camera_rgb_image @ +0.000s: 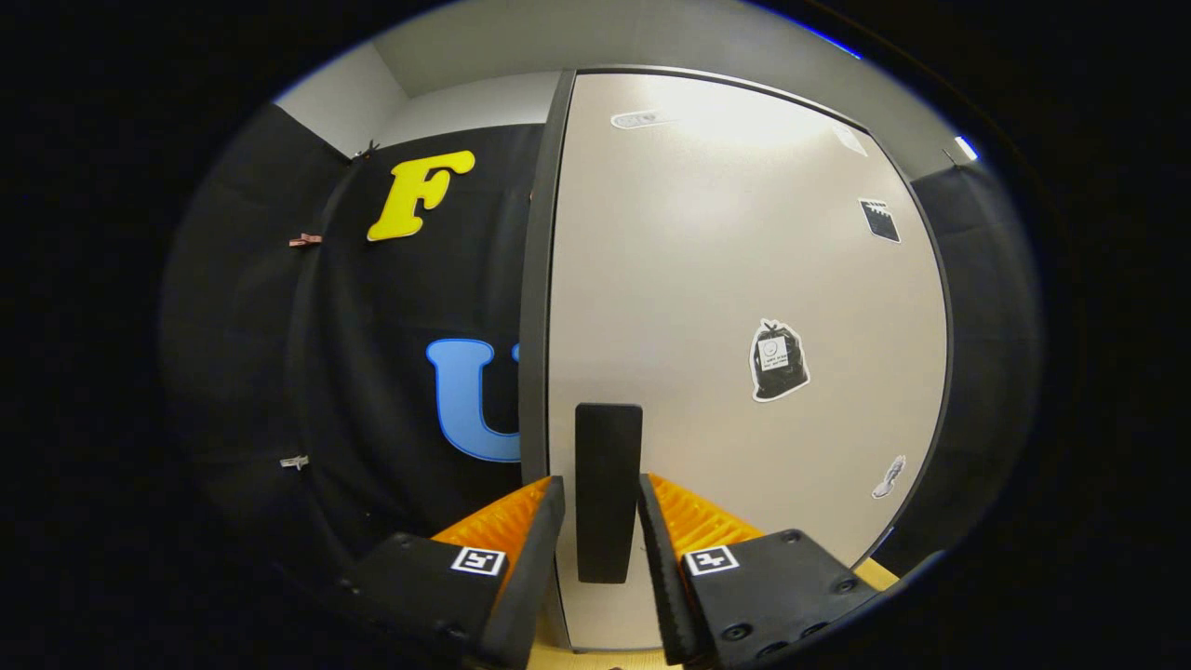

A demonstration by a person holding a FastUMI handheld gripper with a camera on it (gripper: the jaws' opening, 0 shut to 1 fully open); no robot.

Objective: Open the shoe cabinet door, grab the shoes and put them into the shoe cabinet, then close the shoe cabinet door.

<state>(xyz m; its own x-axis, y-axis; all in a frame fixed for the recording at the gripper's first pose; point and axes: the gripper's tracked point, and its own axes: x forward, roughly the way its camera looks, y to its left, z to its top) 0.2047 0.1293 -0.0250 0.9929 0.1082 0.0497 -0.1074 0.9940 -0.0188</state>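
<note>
The tongs [600, 498], with orange ribbed inner plates and black pads, stand astride the flat black upright handle [608, 491] of the shoe cabinet door. The left pad [540, 549] sits just off the handle's left edge and the right pad [656, 549] lies against or very near its right edge. The jaws are narrowed to about the handle's width, but I cannot tell whether both pads actually press on it. The handle is fixed near the left edge of the smooth beige cabinet door [735, 307], which has a dark grey frame and stands directly ahead of the tongs. On the door's face, beyond the right pad, is a black bag-shaped sticker [778, 360], with a small pale sticker [889, 476] lower down near the door's right edge.
</note>
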